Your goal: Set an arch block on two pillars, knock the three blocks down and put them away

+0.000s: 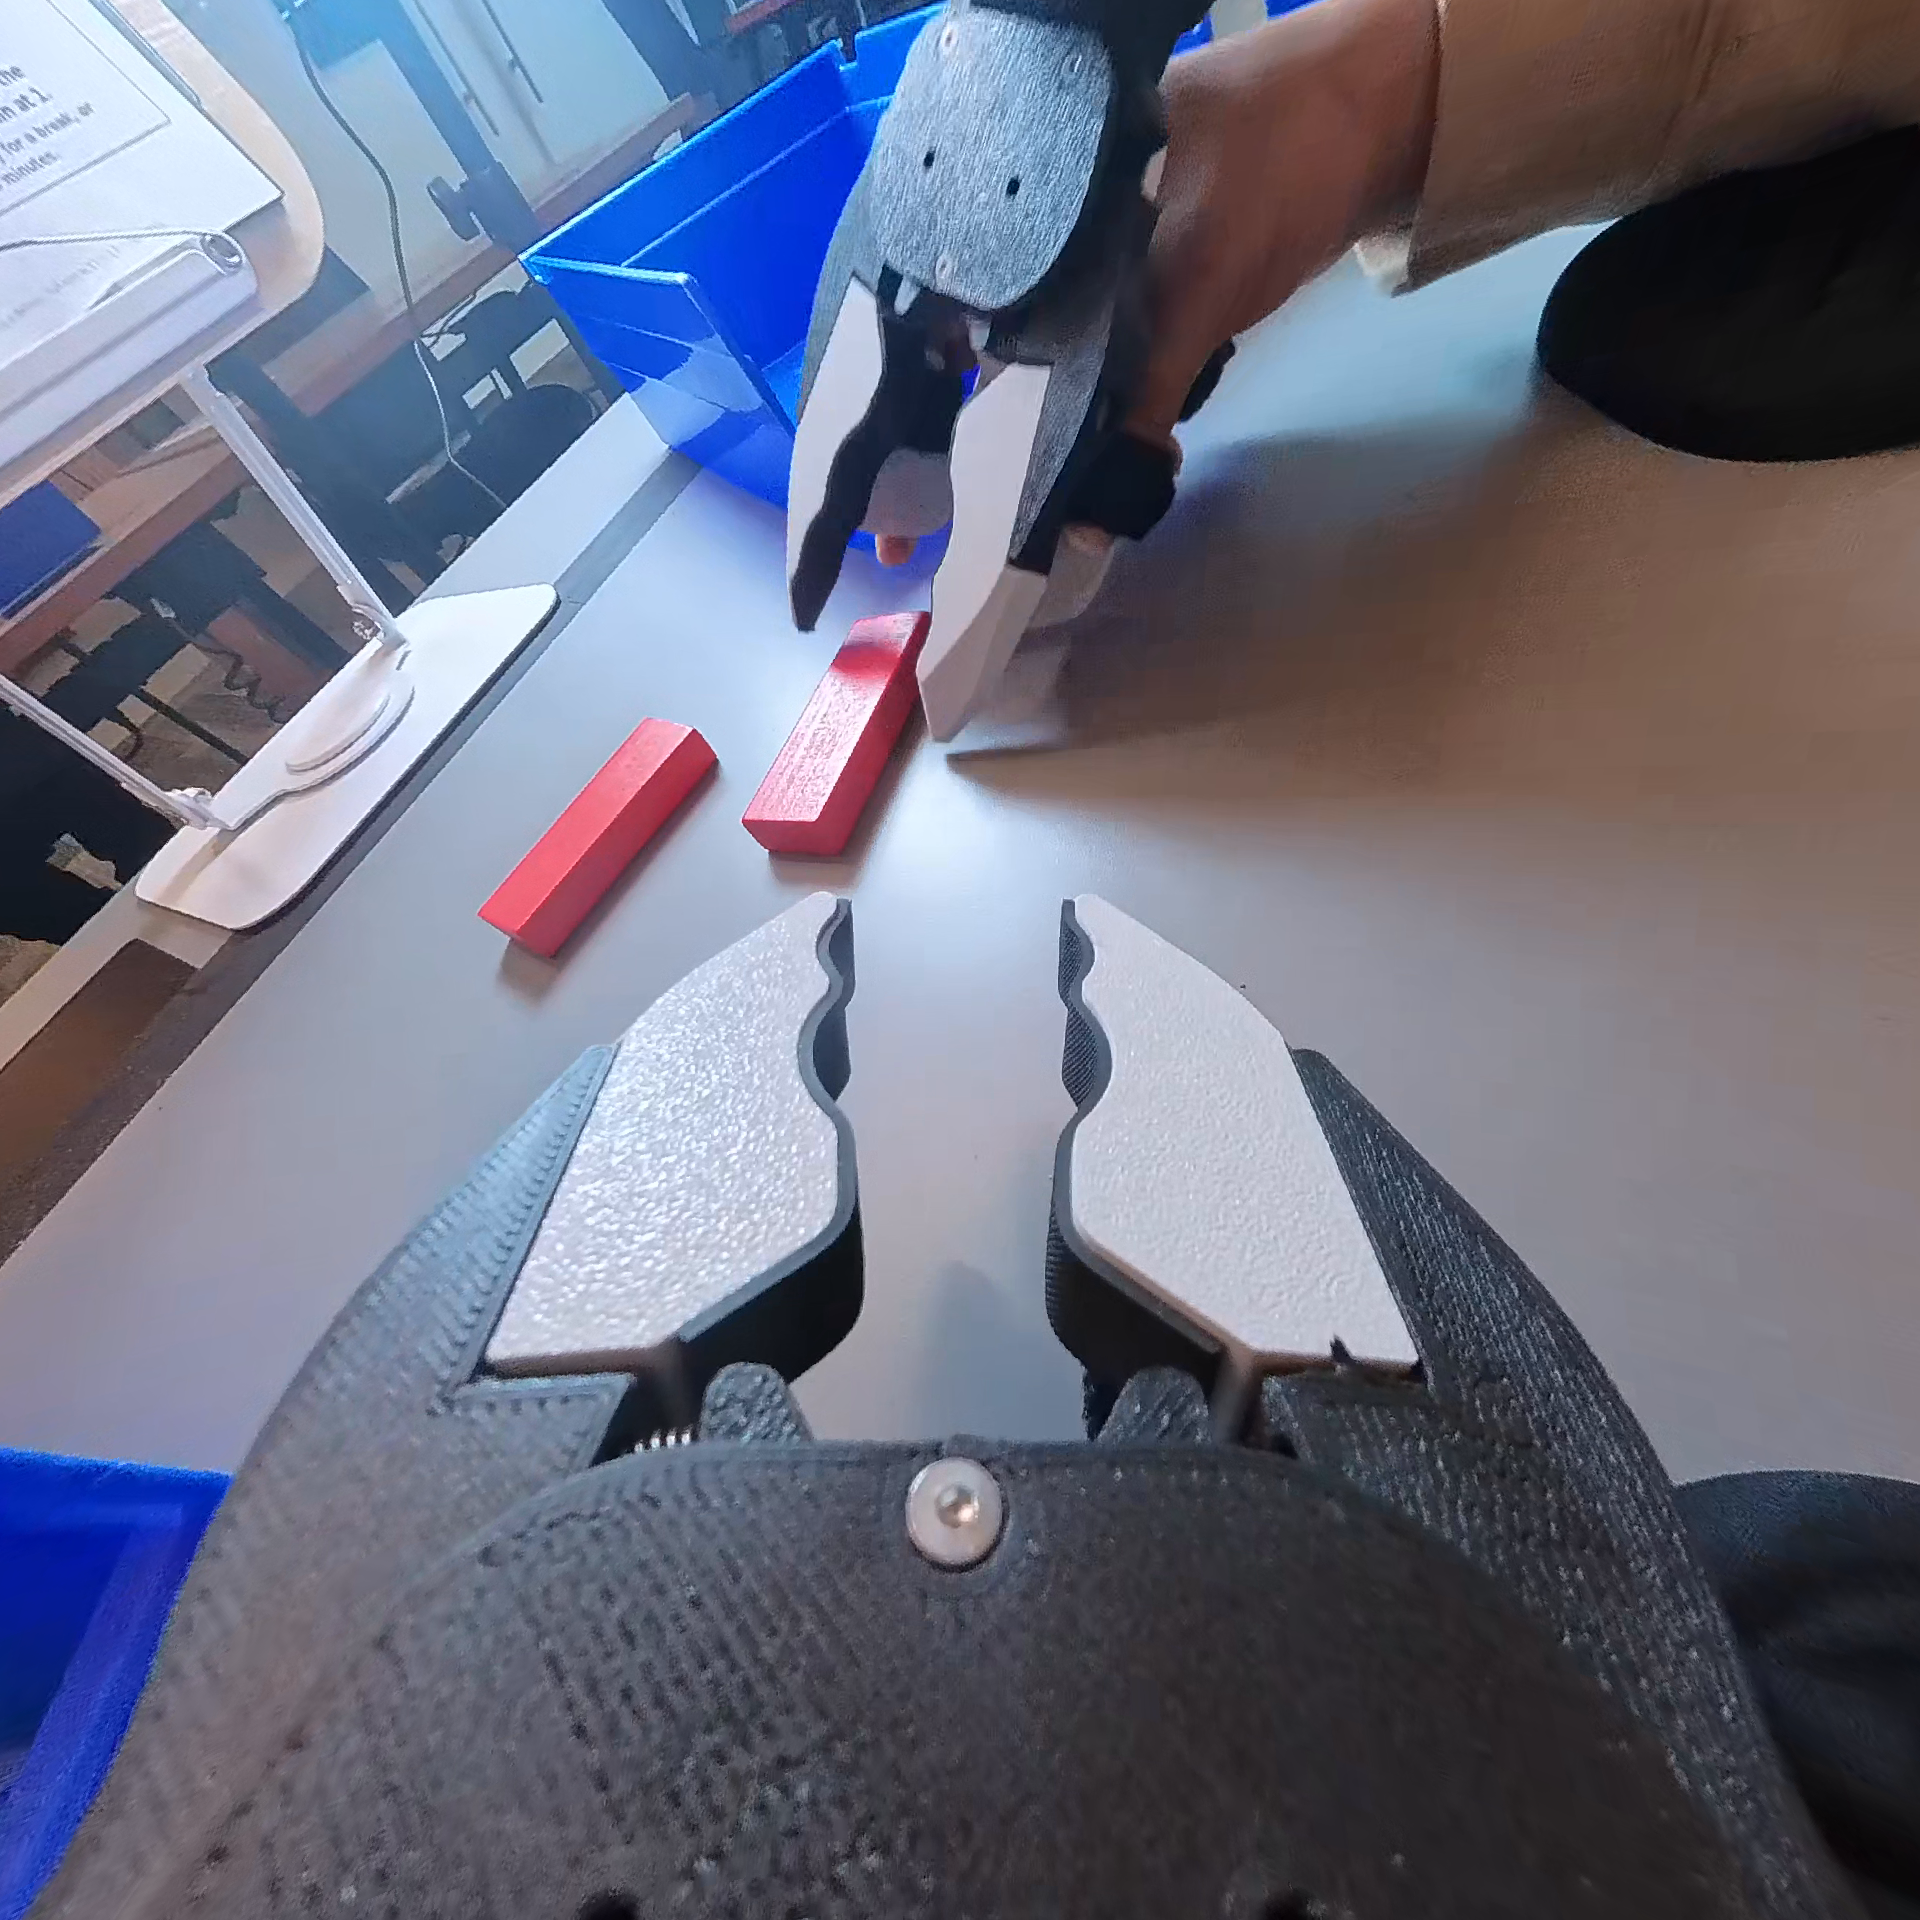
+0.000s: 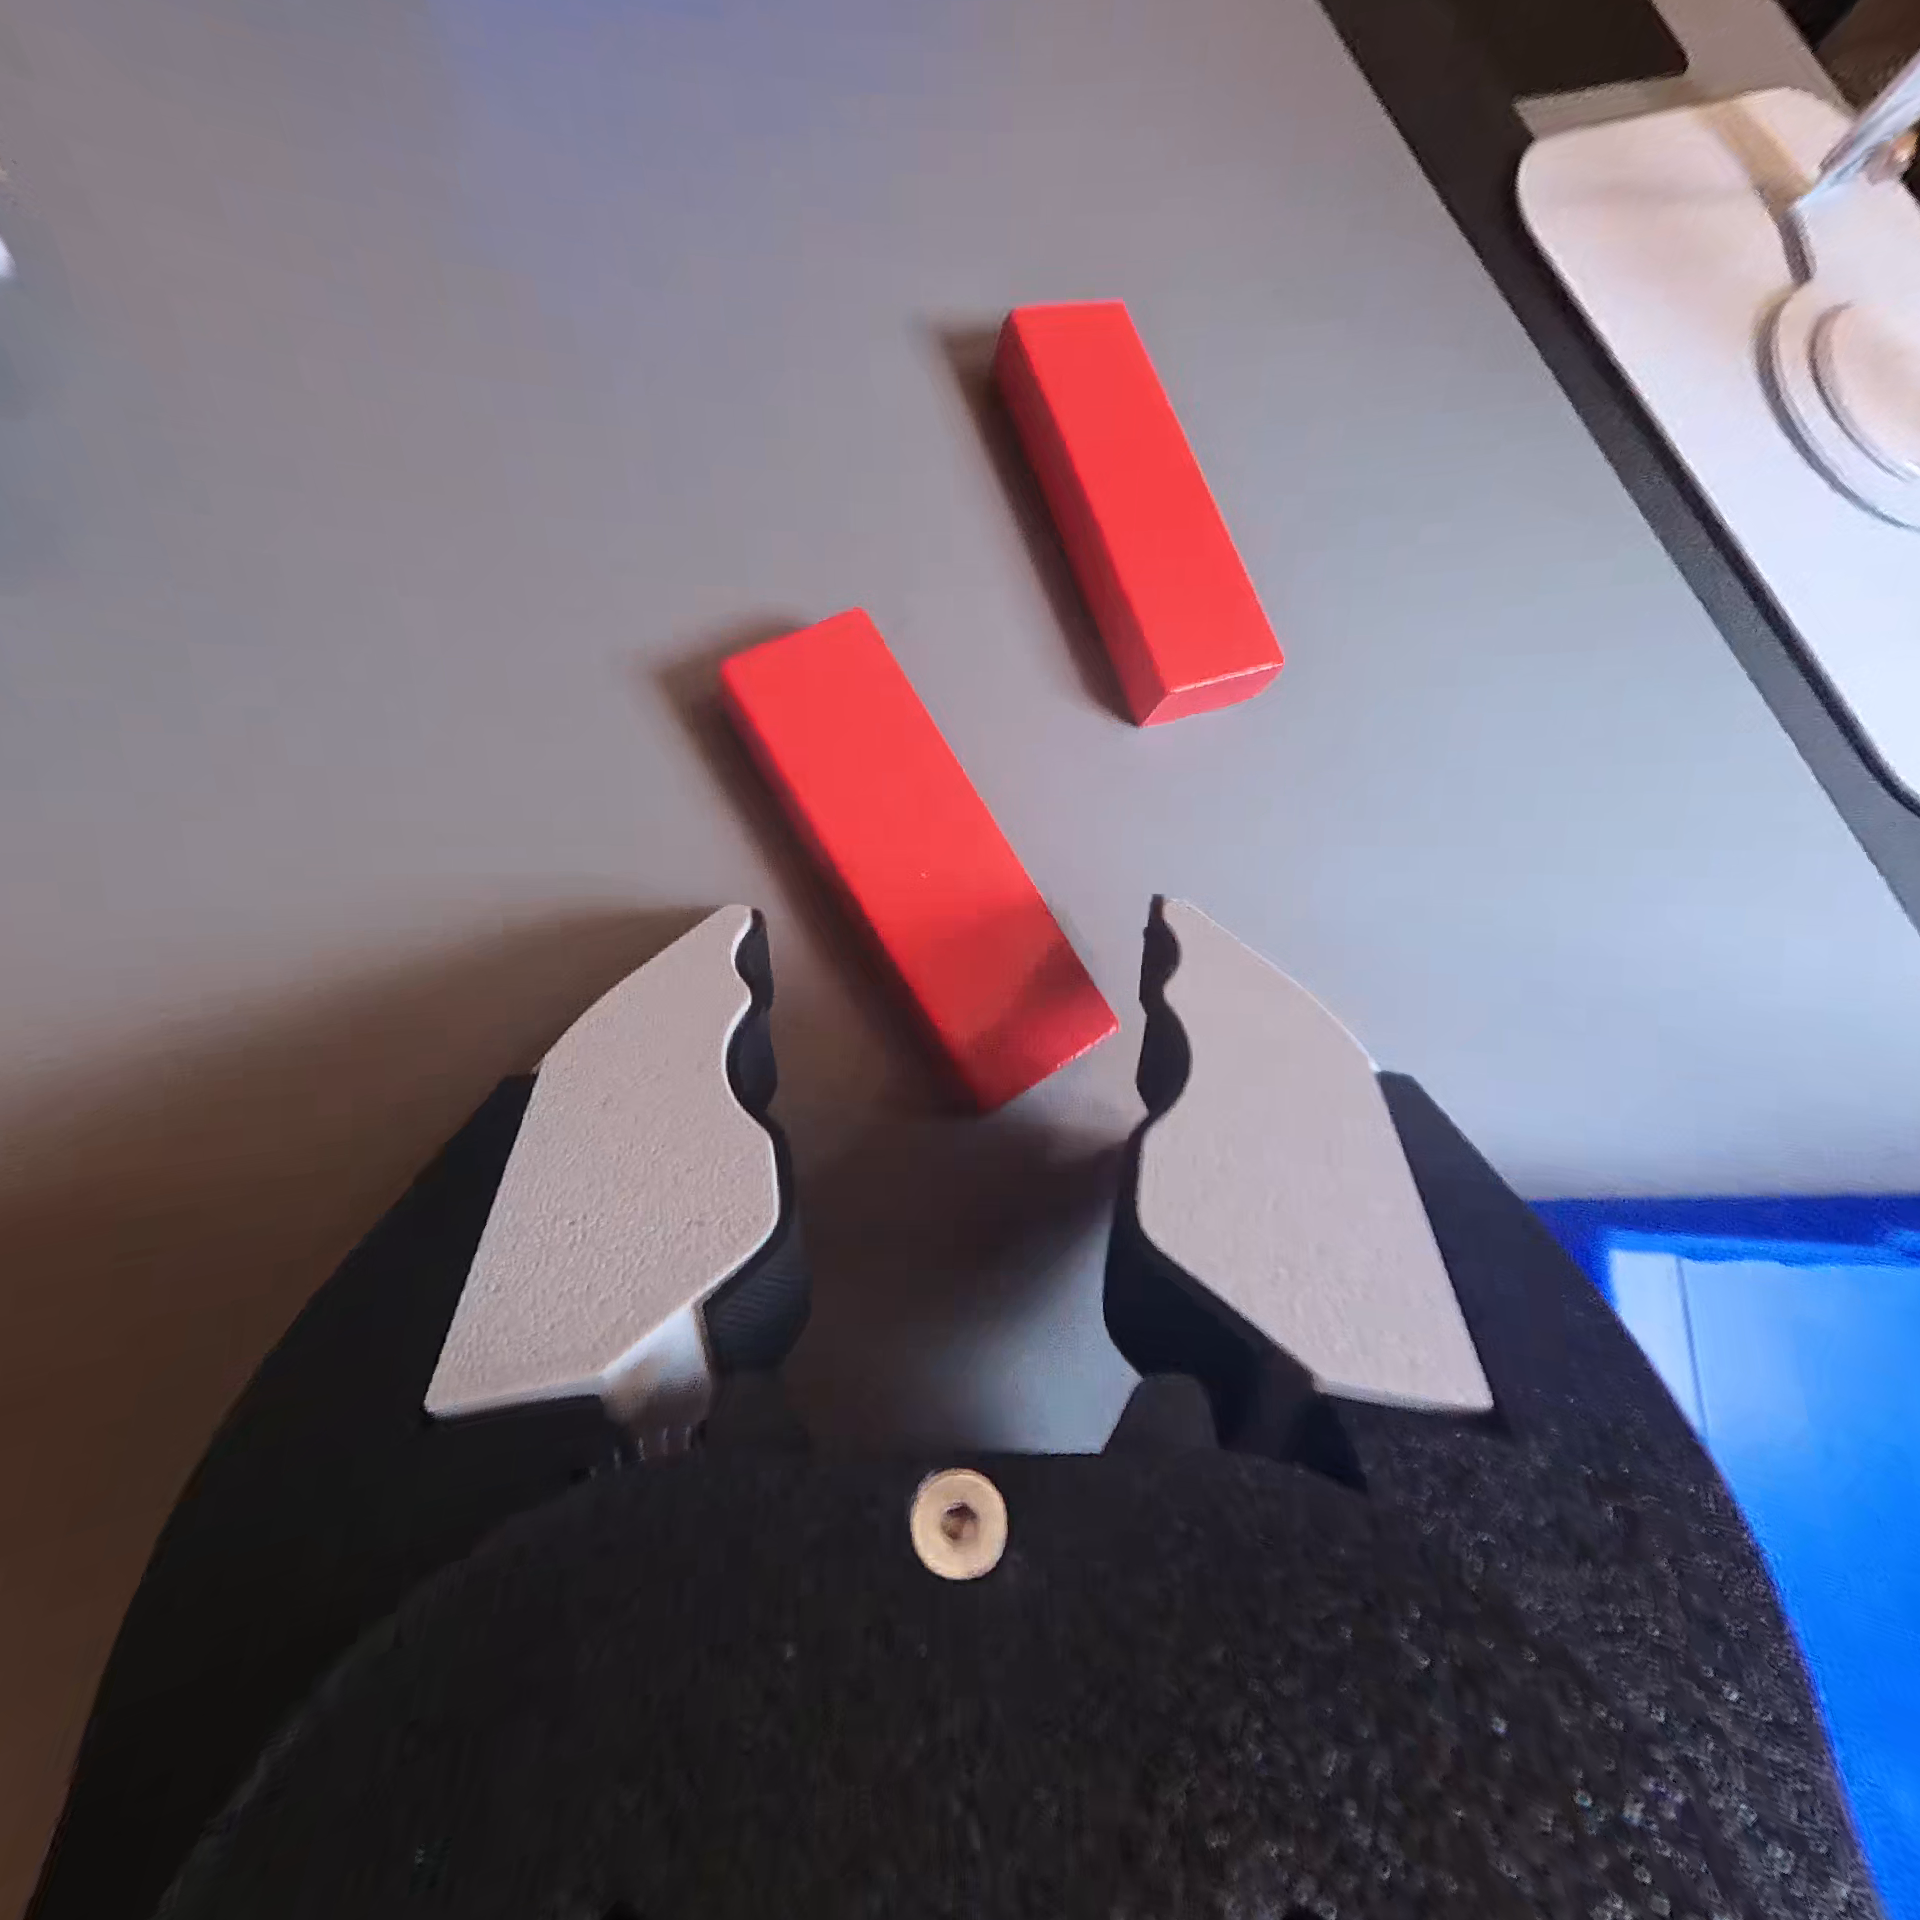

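Since both long red wooden pillar blocks lie flat on the grey tabletop [image 2: 416,416], roughly parallel and a little apart, this could be either before building or after the knock-down; can't tell which. Arch block not visible in either view. Right gripper [image 2: 951,925] is spread wide, tips straddling the near end of the nearer red block [image 2: 914,852], nothing pinched yet, looks set to grab it. The farther red block [image 2: 1132,509] lies untouched toward the white lamp base [image 2: 1662,312]. Left gripper [image 1: 956,920] is also spread, empty, hovering just short of the blocks. Blue plastic bin [image 1: 717,281] sits at the far side, behind the right gripper; contents not visible. Left to do, at minimum: both red blocks need picking up.
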{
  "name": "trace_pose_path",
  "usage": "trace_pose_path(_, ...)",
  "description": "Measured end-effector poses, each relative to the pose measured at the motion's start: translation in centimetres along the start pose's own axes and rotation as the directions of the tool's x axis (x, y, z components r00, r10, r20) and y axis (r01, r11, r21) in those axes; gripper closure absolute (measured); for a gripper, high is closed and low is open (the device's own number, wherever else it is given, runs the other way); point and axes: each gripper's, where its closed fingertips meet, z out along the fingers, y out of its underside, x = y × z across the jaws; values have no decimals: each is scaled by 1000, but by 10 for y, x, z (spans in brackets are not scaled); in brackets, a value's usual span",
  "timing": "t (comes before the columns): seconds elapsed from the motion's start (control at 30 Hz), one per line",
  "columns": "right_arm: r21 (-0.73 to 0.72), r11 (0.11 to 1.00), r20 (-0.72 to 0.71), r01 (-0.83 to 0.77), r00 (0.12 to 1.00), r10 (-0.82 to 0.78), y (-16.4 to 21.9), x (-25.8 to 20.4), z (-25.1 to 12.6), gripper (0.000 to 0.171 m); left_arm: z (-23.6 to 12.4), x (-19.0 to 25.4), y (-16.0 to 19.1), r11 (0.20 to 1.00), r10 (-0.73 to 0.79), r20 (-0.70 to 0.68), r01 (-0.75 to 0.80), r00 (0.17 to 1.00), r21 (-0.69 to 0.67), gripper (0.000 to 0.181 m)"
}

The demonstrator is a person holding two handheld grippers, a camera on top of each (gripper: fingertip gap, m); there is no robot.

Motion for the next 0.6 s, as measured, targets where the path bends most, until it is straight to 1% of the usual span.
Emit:
trace_pose_path(0.07, 13, 1000, 68, -25, 997, 24, -1, -1, 6, 116, 0, 0, -1, 1000, -4, -3, 4, 1000, 5, 143)
trace_pose_path(0.13, -8, 998, 144, -65, 987, 66, -1, -6, 9, 130, 0, 2, -1, 1000, -12, -14, 12, 1000, 4, 143)
trace_pose_path(0.17, -20, 998, 168, -67, 983, 69, -1, -9, 9, 134, 0, 2, 0, 1000, -16, -17, 16, 1000, 2, 143)
trace_pose_path(0.27, -62, 998, 192, -25, 981, 37, 1, -18, 4, 135, 1, 3, 2, 1000, -19, -21, 19, 1000, -7, 143)
trace_pose_path(0.33, -68, 998, 156, 2, 988, 9, 2, -20, 1, 136, 1, 2, 2, 1000, -18, -18, 18, 1000, -6, 143)
trace_pose_path(0.4, -35, 999, 114, -15, 993, 19, -4, -17, -5, 137, 0, 1, 2, 1000, -19, -15, 19, 1000, -5, 143)
trace_pose_path(0.5, 123, 990, 27, -74, 997, 71, -29, 4, -27, 138, 0, 0, 3, 1000, -17, -12, 16, 1000, -8, 143)
trace_pose_path(0.57, 268, 957, -92, -112, 986, 141, -46, 34, -55, 138, 1, 0, 4, 1000, -12, -11, 12, 1000, -14, 143)
trace_pose_path(0.6, 324, 936, -164, -141, 966, 202, -49, 54, -71, 138, 1, 0, 4, 1000, -11, -10, 11, 1000, -18, 143)
